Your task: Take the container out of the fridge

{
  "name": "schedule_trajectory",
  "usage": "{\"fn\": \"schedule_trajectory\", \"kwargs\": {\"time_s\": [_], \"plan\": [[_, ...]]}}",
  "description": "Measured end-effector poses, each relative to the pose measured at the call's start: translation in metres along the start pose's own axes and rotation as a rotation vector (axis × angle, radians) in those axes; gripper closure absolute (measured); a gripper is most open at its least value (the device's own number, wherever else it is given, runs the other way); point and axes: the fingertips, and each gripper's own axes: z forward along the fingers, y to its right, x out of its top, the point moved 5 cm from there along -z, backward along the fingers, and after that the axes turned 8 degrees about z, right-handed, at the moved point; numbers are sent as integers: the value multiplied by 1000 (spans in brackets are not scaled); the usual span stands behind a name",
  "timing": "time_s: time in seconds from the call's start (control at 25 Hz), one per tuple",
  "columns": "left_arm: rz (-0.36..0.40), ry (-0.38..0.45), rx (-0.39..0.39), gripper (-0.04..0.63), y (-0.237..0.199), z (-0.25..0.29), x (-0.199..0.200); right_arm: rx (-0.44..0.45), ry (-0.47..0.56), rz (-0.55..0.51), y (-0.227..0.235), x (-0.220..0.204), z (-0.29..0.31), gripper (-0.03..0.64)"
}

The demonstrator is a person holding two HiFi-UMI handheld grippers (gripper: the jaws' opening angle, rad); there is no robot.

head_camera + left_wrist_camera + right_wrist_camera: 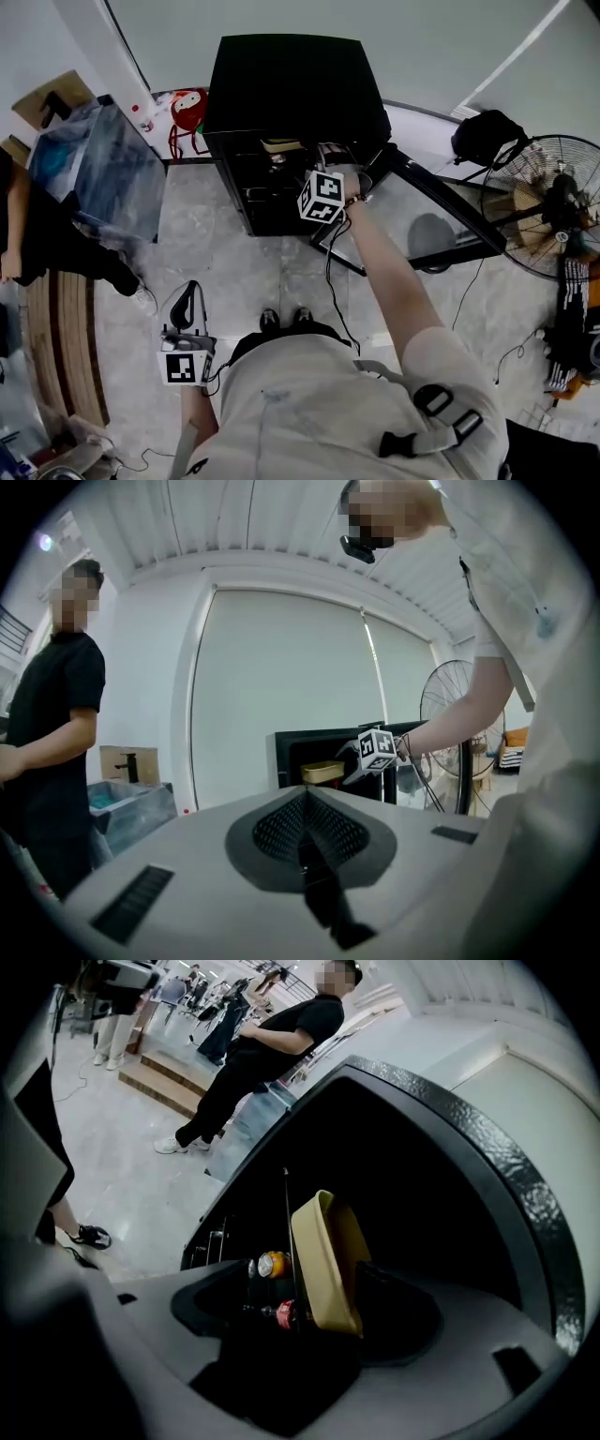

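Observation:
A black fridge (291,94) stands ahead with its door (441,216) swung open to the right. A tan container (279,145) lies on an upper shelf inside. In the left gripper view the container (323,772) sits level on the shelf. My right gripper (322,197) reaches into the fridge. In its own view the right gripper (328,1330) has its jaws on either side of the near end wall of the container (333,1251), shut on it. My left gripper (187,309) hangs low by my left side; the left gripper (305,850) is shut and holds nothing.
A person in black (37,234) stands at the left beside a clear plastic bin (94,169). A standing fan (553,206) is at the right. Cables (333,281) trail over the floor before the fridge. A yellow can (272,1264) and a red one (286,1313) sit on lower shelves.

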Motion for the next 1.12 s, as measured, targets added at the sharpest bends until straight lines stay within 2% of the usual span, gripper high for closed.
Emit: {"fn": "schedule_trajectory", "kwargs": {"time_s": [0.24, 0.48, 0.64, 0.68, 0.76, 0.88, 1.12], "plan": [[-18, -54, 58, 589, -11, -20, -11, -3, 2, 48, 19, 11, 23, 276], [-24, -73, 84, 589, -13, -32, -15, 102, -41, 59, 16, 13, 42, 278], [-25, -81, 87, 589, -15, -35, -17, 146, -75, 21, 13, 12, 47, 289], [-26, -82, 85, 589, -15, -35, -17, 144, -72, 14, 14, 13, 46, 324], [-28, -87, 80, 589, -15, -34, -18, 139, -58, 6, 16, 17, 42, 470], [-28, -87, 69, 589, -14, -30, -18, 142, -51, -21, 17, 21, 36, 561], [-37, -84, 33, 589, -9, -22, -16, 182, -64, -57, 7, 20, 22, 581]]}}
